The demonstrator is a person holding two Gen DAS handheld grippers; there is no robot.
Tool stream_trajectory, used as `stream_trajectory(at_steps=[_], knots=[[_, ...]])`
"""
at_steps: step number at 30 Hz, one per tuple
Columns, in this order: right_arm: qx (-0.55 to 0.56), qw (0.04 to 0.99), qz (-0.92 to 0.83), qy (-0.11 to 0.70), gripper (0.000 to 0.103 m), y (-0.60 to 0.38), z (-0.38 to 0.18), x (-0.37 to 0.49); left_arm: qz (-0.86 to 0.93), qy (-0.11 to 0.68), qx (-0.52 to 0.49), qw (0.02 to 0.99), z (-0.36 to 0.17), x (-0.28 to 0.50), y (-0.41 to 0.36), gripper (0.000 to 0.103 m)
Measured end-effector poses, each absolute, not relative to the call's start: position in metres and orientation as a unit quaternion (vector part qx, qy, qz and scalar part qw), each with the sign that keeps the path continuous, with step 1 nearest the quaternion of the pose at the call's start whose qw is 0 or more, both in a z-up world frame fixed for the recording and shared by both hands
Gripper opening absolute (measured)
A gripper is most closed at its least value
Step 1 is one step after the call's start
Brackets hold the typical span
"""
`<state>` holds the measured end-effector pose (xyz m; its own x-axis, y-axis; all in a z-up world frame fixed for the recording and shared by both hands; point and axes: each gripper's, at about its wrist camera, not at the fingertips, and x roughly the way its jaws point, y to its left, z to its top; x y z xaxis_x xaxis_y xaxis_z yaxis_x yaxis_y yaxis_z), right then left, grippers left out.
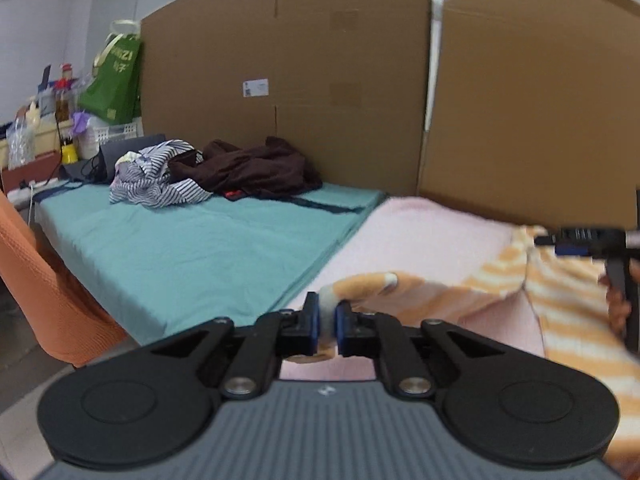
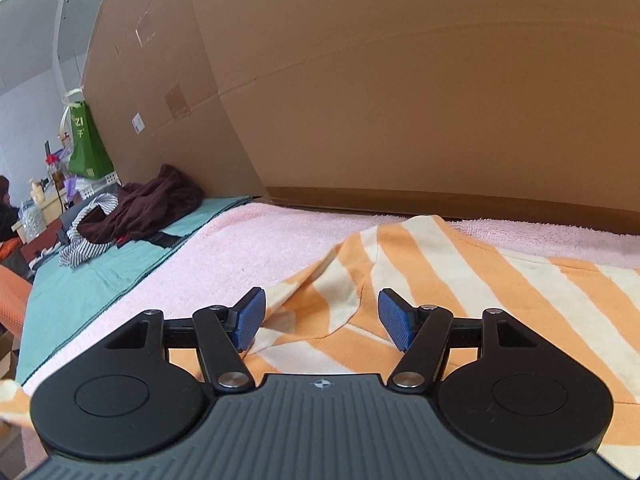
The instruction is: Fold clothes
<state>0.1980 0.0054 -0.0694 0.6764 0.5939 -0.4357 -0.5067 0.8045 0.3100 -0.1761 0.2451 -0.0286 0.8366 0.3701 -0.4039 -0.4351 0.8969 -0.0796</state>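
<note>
An orange and cream striped shirt [image 2: 460, 264] is spread on a pink towel [image 2: 256, 240] at the right end of the tabletop [image 1: 180, 256]. One corner, probably a sleeve, is pinched in the closed left tool [image 1: 327, 324]. The right tool [image 2: 320, 316] is held wide open above a wrinkled fold. The pinched cloth should be kept taut, and the second grip taken low on a single layer.

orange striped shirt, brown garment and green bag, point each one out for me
orange striped shirt [image 2: 460, 276], right wrist view, on a stripe of its body
brown garment [image 1: 256, 168], left wrist view, middle of the crumpled heap
green bag [image 1: 114, 80], left wrist view, on its front face
</note>
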Motion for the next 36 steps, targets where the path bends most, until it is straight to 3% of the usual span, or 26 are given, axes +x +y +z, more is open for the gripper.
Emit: stream_trajectory(at_steps=[7,11,17,20,28,34,36], knots=[[0.138,0.877,0.338,0.312,0.064,0.012,-0.072,0.213,0.21,0.144,-0.085,0.963,0.011,-0.142,0.293,0.007],[0.17,0.854,0.358,0.336,0.047,0.017,-0.073,0.222,0.2,0.129,-0.082,0.968,0.021,-0.123,0.311,0.007],[0.201,0.831,0.36,0.372,0.045,0.038,-0.072,0.238,0.197,0.126,-0.079,0.969,0.026,-0.102,0.342,0.007],[0.185,0.833,0.347,0.389,0.004,0.058,-0.069,0.247,0.197,0.127,-0.081,0.969,0.023,-0.097,0.356,0.008],[0.191,0.843,0.315,0.392,0.005,0.092,-0.062,0.274,0.191,0.14,-0.122,0.964,0.008,-0.097,0.393,0.008],[0.19,0.85,0.295,0.394,0.017,0.102,-0.079,0.291,0.183,0.177,-0.132,0.958,-0.017,-0.088,0.407,0.008],[0.223,0.847,0.298,0.38,0.029,0.092,-0.078,0.288,0.184,0.186,-0.15,0.954,-0.026,-0.084,0.418,0.008]])
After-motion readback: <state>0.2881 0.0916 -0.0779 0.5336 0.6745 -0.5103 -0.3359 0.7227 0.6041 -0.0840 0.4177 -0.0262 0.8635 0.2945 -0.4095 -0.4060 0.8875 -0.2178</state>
